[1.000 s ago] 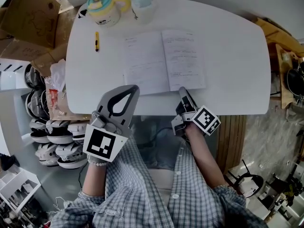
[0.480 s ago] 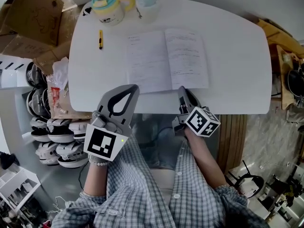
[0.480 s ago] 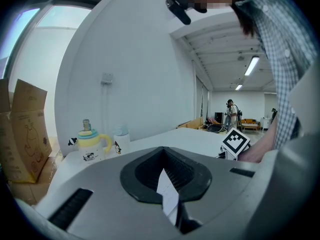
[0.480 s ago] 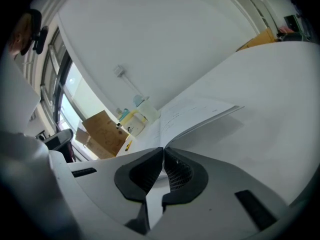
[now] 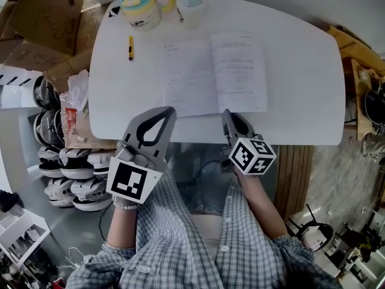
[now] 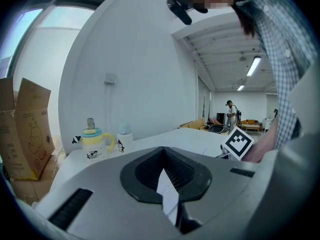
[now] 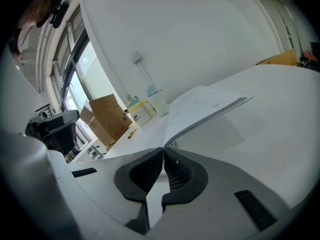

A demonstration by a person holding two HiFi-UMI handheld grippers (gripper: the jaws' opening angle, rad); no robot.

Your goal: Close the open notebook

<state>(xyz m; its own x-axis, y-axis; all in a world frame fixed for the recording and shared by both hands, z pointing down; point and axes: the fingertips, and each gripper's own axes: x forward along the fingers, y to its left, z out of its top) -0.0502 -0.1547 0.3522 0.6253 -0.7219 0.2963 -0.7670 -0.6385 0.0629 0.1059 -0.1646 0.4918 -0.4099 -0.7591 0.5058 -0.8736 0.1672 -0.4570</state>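
At the edge of the table (image 5: 301,71), the notebook (image 5: 216,74) page — just clamped by the closing right gripper (image 5: 226,115), the left gripper (image 5: 168,111) closed empty — should be arced leftward.

Right of the notebook (image 5: 213,74) the table (image 5: 301,71) lay bare for a claw to pass. A mug (image 5: 141,8), a cup (image 5: 191,5) and a small yellow tool (image 5: 130,47) stood far left.

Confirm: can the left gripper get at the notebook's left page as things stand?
Probably yes. The left gripper is over the table's near edge, right by the near corner of the notebook's left page, and nothing lies between them. Its jaws are shut, so they would have to open first.
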